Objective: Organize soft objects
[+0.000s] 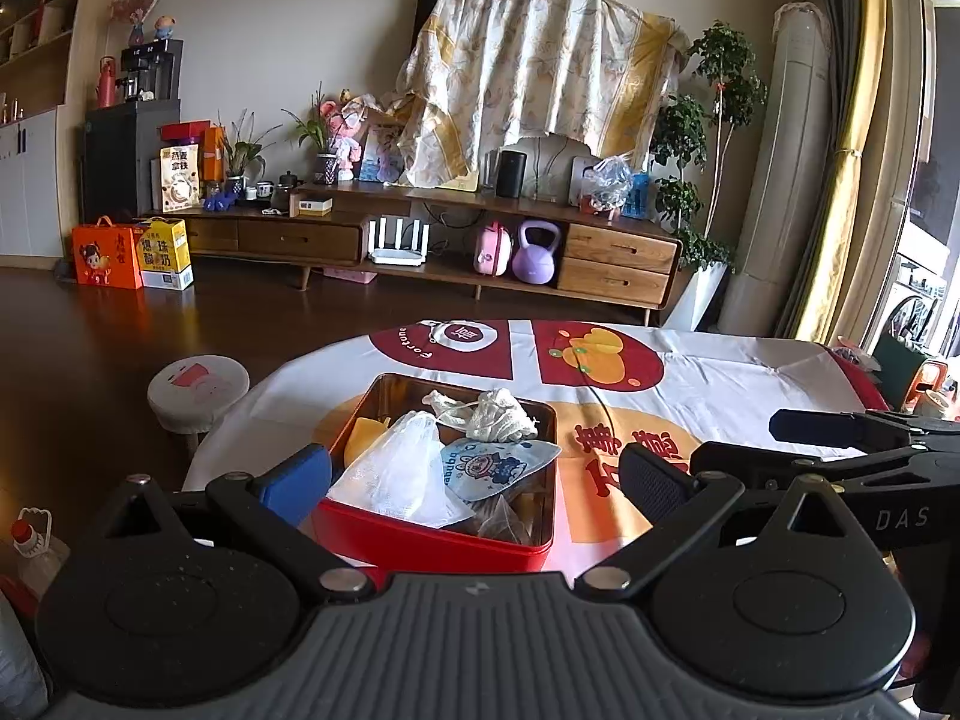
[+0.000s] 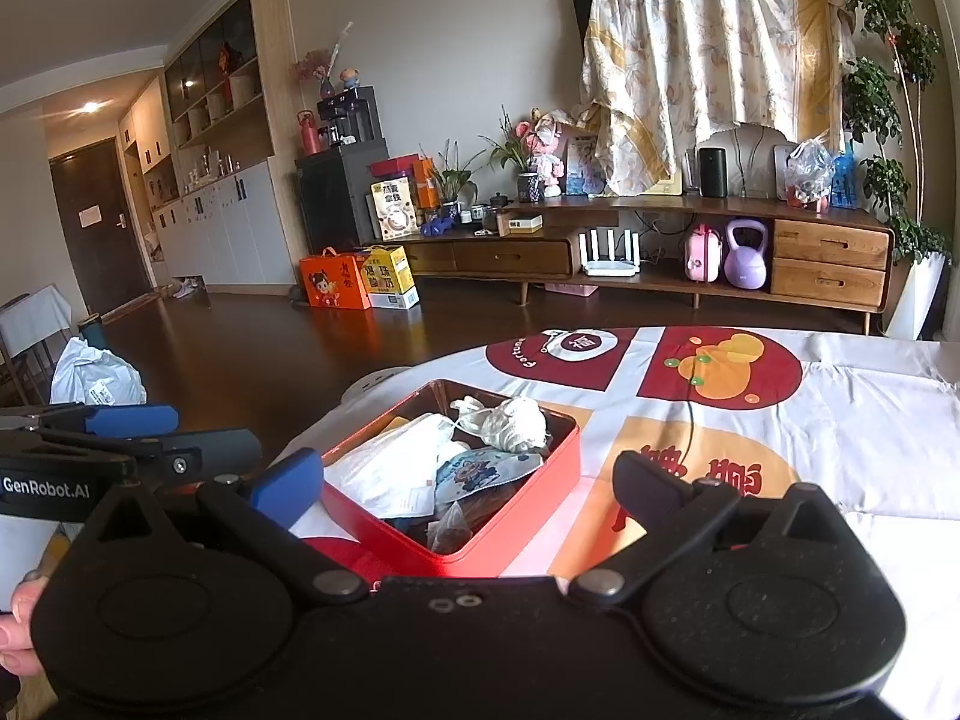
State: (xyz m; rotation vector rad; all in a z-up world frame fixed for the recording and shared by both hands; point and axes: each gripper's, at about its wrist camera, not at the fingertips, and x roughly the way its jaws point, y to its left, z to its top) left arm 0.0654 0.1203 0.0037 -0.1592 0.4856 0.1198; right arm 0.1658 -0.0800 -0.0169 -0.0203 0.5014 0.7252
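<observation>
Background: a living room with dark wood flooring, a low wooden TV cabinet against the far wall, and a floral sheet draped over the screen above it. A purple kettlebell sits in an open bay of the cabinet. A small round stool stands on the floor just beside the worktop.

Worktop: covered by a white cloth printed with red and orange panels.

Container: a red tin box, lid off, rests on the cloth near the worktop's near-left edge. In the right wrist view the same box lies left of centre.

Contents, all inside the box:
- A crumpled white plastic bag, at the near-left.
- A blue printed face mask, just right of the bag and touching it.
- A wadded whitish cloth, toward the far side.
- A yellow item, at the left wall, partly hidden; its type cannot be determined.

Left gripper: jaws spread wide, holding nothing, positioned just short of the box's near wall with the box framed between the fingers.

Right gripper: jaws spread wide, holding nothing, positioned just short of the box's near corner. The left gripper is visible beside it at the left edge of this view.
</observation>
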